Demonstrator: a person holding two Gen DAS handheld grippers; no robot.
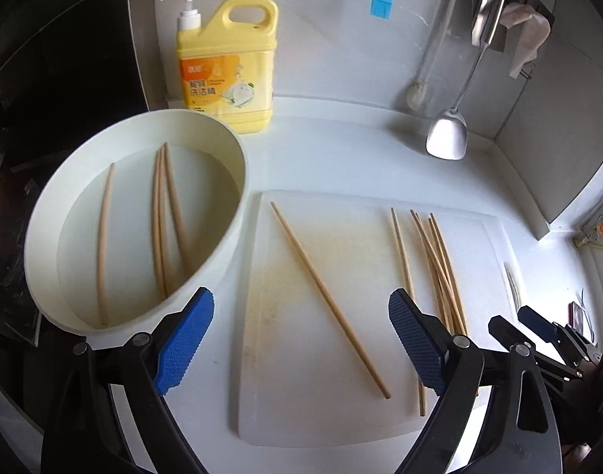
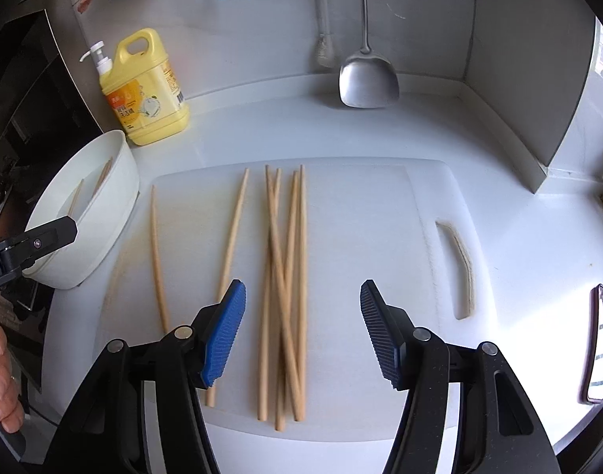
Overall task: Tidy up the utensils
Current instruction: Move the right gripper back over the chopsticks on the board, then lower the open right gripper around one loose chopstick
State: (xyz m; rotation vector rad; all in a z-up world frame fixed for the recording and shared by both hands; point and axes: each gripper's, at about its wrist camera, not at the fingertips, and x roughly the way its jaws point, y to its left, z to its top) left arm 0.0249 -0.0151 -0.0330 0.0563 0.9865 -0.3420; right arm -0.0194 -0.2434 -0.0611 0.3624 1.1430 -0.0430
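Left wrist: chopsticks (image 1: pixel 159 221) in white basin (image 1: pixel 230 213).

Chopstick bundle (image 1: pixel 443 276) ends hidden — left tool (image 1: pixel 301 339)

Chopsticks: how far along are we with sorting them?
Partly done: a bunch of chopsticks lies gathered on the cutting board. Both the left gripper and right gripper are open and empty. Left: two loose chopsticks on the board, several in the white basin.
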